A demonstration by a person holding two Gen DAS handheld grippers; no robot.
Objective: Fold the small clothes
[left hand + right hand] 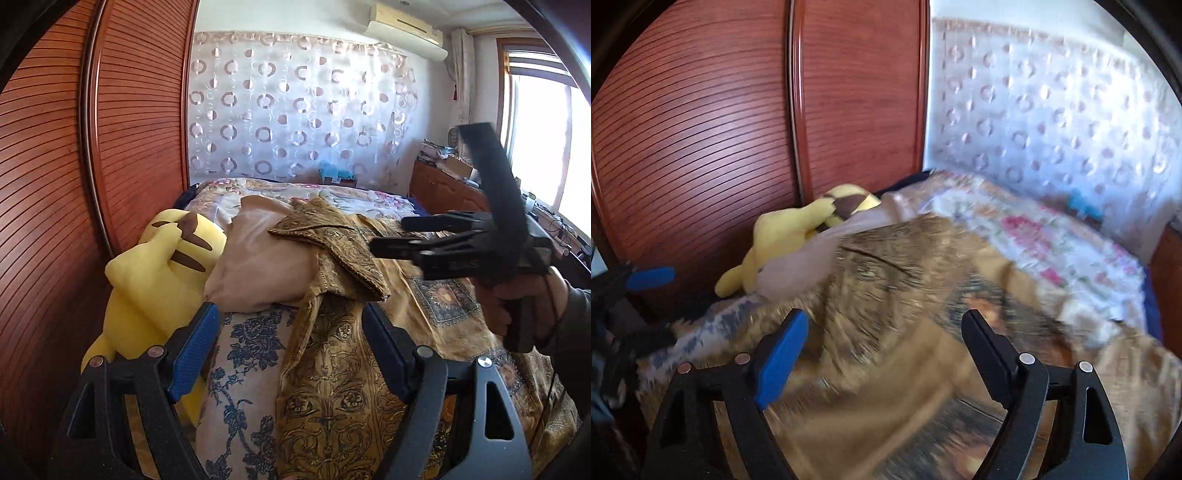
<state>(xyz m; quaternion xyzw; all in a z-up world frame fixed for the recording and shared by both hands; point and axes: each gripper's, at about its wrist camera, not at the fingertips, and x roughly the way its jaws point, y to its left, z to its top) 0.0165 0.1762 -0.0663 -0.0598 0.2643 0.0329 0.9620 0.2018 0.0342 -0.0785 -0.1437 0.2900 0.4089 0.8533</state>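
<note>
Golden-brown paisley cloth (332, 387), the garment to be folded, lies spread on the bed (258, 192), draped partly over a beige pillow (258, 266). One corner is turned back on itself over the pillow, showing a corded hem; the rest runs down toward the left wrist camera and out to the right, flat but rumpled. It looks thin and limp, with a dense ornamental print and square medallions toward the right.

Both tools hover above it with nothing gripped. The left gripper (291, 354) has its jaws wide, straddling the cloth's near strip, probably lined up to pinch an edge. The right gripper (886, 358) also has its jaws wide and empty; its own view is smeared. In the left view it shows side-on, held by a hand (524, 310) above the cloth's right part, likely placed to take the opposite edge so the two can lift together.

A yellow plush (159, 277) lies beside the pillow against a wooden wardrobe (92, 147).
</note>
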